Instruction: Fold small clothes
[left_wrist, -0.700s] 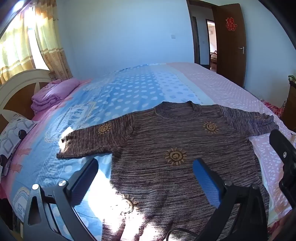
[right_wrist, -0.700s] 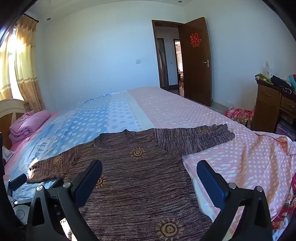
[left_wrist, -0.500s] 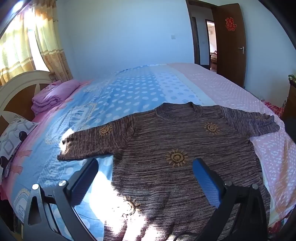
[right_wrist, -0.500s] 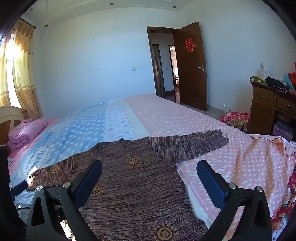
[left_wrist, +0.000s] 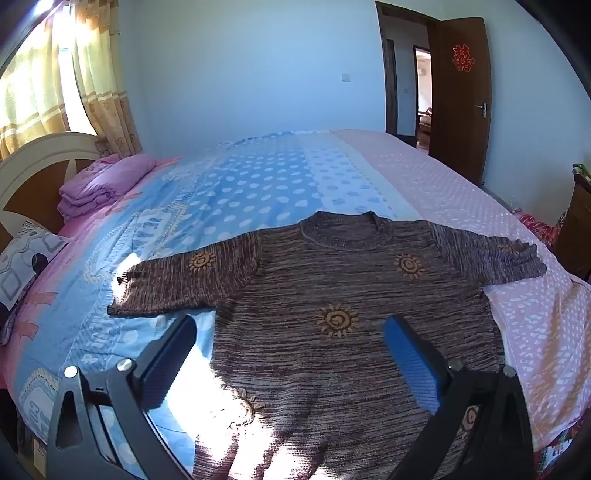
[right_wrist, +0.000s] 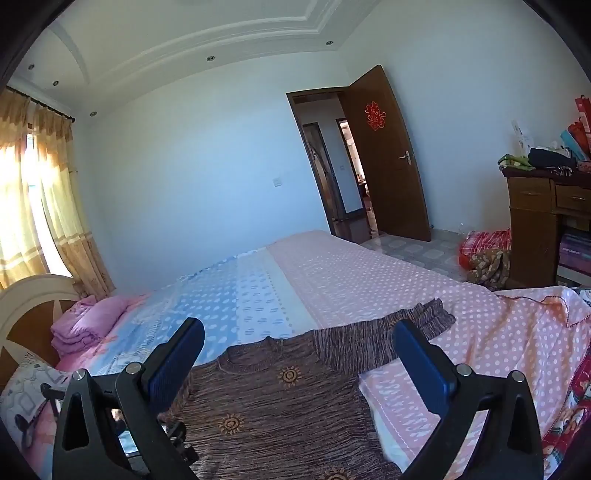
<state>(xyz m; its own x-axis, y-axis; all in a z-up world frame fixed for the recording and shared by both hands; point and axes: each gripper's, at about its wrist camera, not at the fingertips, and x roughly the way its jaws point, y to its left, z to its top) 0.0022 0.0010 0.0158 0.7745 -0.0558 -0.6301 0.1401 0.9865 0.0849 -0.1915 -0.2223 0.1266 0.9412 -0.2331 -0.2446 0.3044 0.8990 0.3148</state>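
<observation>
A small brown knitted sweater (left_wrist: 332, 295) with orange sun motifs lies flat on the bed, front up, neck away from me, both sleeves spread out sideways. My left gripper (left_wrist: 290, 326) hovers above its lower body, jaws wide open, nothing between them. In the right wrist view the sweater (right_wrist: 280, 406) fills the lower middle, its right sleeve (right_wrist: 388, 332) reaching onto the pink spotted sheet. My right gripper (right_wrist: 297, 336) is open and empty, held well above the cloth and pointing almost level toward the far wall.
The bed (left_wrist: 258, 184) carries a blue and pink spotted cover. Folded pink bedding (left_wrist: 99, 184) and a patterned pillow (left_wrist: 26, 258) lie by the headboard at left. A wooden dresser (right_wrist: 543, 229) stands at right, with a heap of cloth (right_wrist: 484, 254) on the floor beside it.
The right gripper has tilted upward and risen, so more ceiling and less sweater shows. The left gripper has pulled back slightly; the right gripper has left its view.
</observation>
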